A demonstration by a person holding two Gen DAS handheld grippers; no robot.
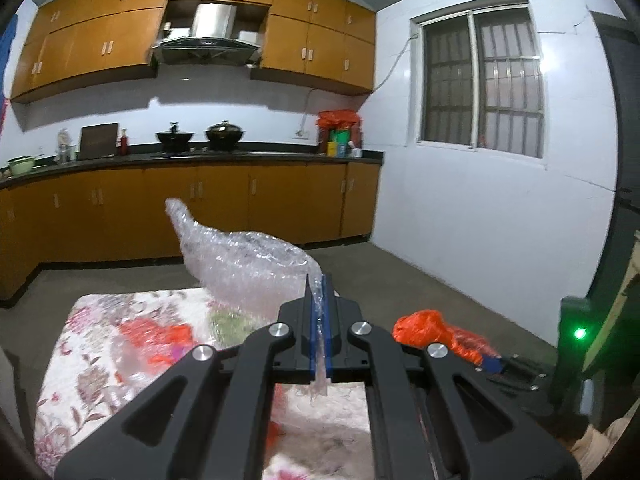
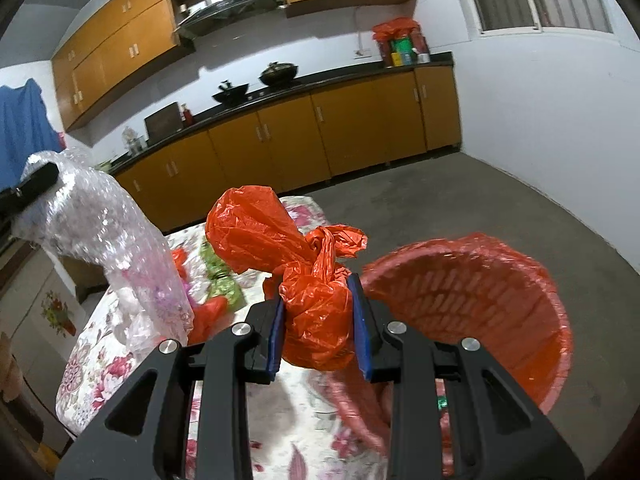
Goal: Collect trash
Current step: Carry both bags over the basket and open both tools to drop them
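Note:
My left gripper [image 1: 319, 288] is shut on a sheet of clear bubble wrap [image 1: 244, 264] and holds it up above the floral table [image 1: 92, 364]. The bubble wrap also shows at the left of the right wrist view [image 2: 108, 240]. My right gripper [image 2: 320, 292] is shut on a knotted orange plastic bag [image 2: 316, 304], held above the table beside a red basket [image 2: 492, 300] lined with a red bag. The orange bag also shows at the right of the left wrist view [image 1: 424, 330].
More scraps lie on the table: orange plastic [image 1: 168, 340] and green pieces [image 2: 222, 276]. Kitchen cabinets [image 1: 200, 204] with a counter and pots stand behind, across a grey floor [image 2: 460, 200]. A white wall with a window [image 1: 480, 80] is at the right.

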